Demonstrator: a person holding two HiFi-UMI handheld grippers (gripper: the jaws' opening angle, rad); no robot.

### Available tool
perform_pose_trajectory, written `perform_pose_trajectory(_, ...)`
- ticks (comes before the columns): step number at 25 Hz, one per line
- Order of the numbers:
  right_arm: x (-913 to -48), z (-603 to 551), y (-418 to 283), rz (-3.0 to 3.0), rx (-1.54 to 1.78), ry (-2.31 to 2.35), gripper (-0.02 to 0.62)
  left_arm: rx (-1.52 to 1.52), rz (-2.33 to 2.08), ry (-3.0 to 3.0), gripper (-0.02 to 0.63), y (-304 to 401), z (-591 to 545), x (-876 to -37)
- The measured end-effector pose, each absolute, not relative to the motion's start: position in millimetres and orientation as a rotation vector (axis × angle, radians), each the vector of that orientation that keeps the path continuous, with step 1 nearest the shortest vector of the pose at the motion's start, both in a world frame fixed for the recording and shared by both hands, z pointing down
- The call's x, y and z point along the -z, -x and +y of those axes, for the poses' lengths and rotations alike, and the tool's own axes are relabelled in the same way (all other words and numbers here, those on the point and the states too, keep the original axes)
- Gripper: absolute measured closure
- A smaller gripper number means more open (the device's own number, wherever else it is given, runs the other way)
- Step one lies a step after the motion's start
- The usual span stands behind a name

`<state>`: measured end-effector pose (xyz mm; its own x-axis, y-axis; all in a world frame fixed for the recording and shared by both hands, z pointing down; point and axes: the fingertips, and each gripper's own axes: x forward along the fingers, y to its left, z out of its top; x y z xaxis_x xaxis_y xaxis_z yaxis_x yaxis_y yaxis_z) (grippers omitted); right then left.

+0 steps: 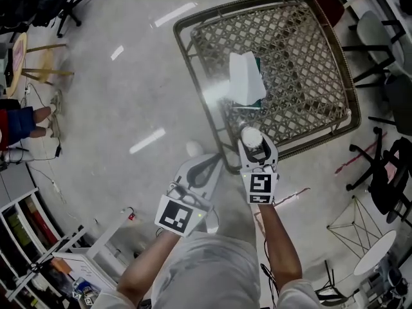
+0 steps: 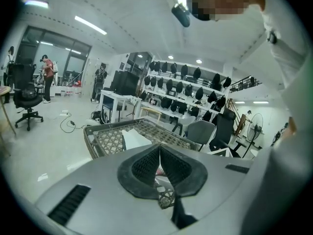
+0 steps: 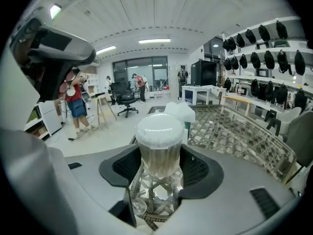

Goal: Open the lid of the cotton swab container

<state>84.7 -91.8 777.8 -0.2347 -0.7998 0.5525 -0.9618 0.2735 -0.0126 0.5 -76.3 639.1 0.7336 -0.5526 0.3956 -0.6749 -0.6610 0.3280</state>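
The cotton swab container [image 3: 159, 153] is a clear round tub full of swabs with a white lid [image 3: 159, 129] on top. It stands upright between the jaws of my right gripper [image 3: 159, 163], whose pads touch both of its sides. In the head view the container [image 1: 251, 137] is over the near edge of the woven table [image 1: 193, 40], with the right gripper [image 1: 257, 152] around it. My left gripper [image 1: 205, 167] hovers to the left, off the table edge. It [image 2: 159, 153] is shut with nothing between its pads.
A white tissue pack [image 1: 246, 77] lies on the woven table behind the container; it also shows in the right gripper view [image 3: 181, 112]. Office chairs [image 1: 380, 172] stand to the right, and a person's legs [image 1: 26, 121] are at the far left on the floor.
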Motion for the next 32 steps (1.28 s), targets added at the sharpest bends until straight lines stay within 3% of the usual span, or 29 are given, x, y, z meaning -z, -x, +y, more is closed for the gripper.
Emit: perform_pose_trajectory(32,-506.0,-41.9,-67.1,-2.263,-0.302,-1.564,0.357,-0.123,-1.025,-2.680,0.600,36.3,-46.4,-440.2)
